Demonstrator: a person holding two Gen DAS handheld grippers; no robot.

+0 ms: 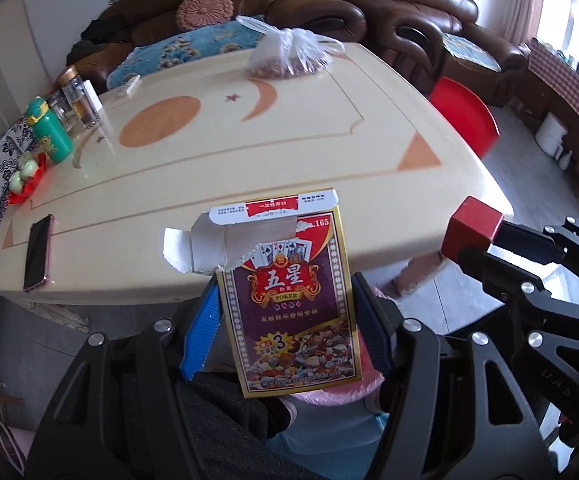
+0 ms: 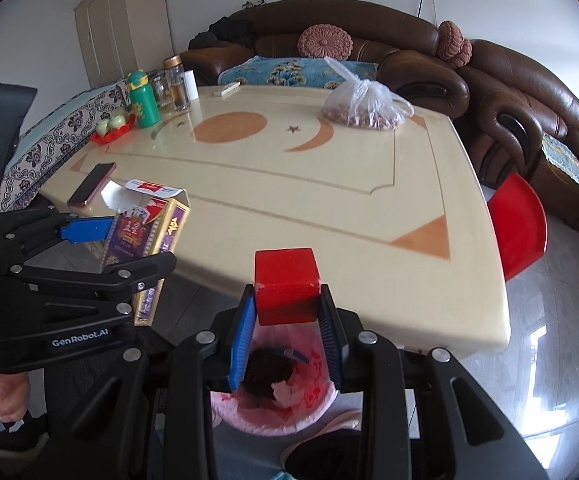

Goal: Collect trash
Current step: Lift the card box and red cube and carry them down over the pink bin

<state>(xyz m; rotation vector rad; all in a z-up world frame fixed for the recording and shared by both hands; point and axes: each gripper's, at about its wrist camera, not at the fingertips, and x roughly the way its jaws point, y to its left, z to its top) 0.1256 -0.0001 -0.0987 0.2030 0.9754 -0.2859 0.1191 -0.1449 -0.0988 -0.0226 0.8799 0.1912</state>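
My left gripper is shut on a torn-open poker card box, held upright off the table's near edge; the box also shows in the right wrist view. My right gripper is shut on a red cube, also seen in the left wrist view. Directly below the cube is a bin with a pink liner holding dark trash. The pink liner shows under the card box too.
The cream table carries a phone, a green bottle, glass jars, a red dish with fruit and a plastic bag of nuts. A red stool stands right; brown sofas behind.
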